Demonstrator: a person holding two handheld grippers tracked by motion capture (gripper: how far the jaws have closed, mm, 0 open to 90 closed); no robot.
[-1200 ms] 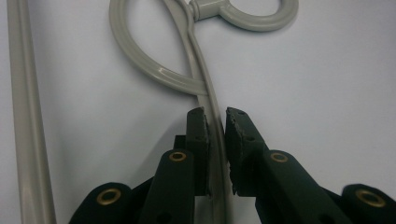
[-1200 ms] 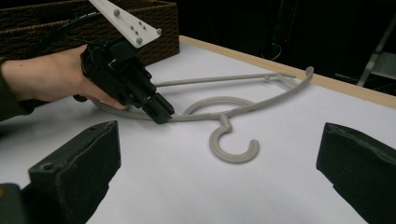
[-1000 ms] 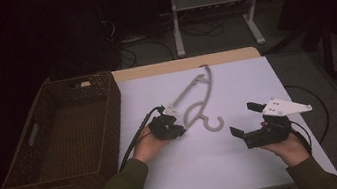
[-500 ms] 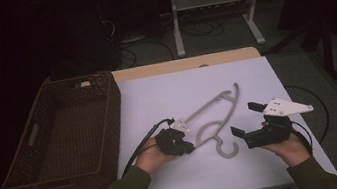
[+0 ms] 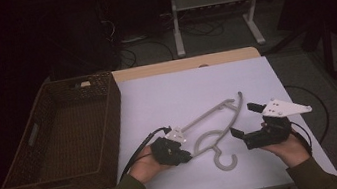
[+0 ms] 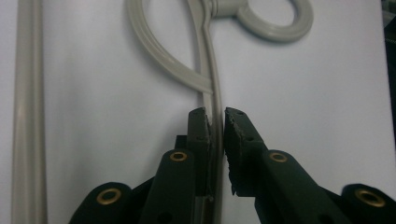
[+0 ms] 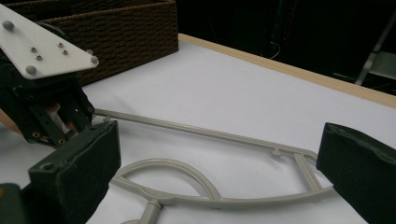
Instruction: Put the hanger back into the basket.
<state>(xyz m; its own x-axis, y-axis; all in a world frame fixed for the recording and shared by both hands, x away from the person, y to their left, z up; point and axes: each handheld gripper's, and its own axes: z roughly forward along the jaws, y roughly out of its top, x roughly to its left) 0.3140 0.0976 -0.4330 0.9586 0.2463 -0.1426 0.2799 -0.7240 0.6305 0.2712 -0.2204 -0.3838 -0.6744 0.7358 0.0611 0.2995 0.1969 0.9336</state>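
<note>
Hanger in grey plastic is lying flat on the white table, near the front edge, its hook pointing toward the person. The left gripper is clamping one thin rail of the hanger, its jaws having just been easing slightly apart while the rail is sitting between them. The right gripper is hovering just right of the hanger, jaws standing wide apart. A brown wicker basket is sitting at the left.
</note>
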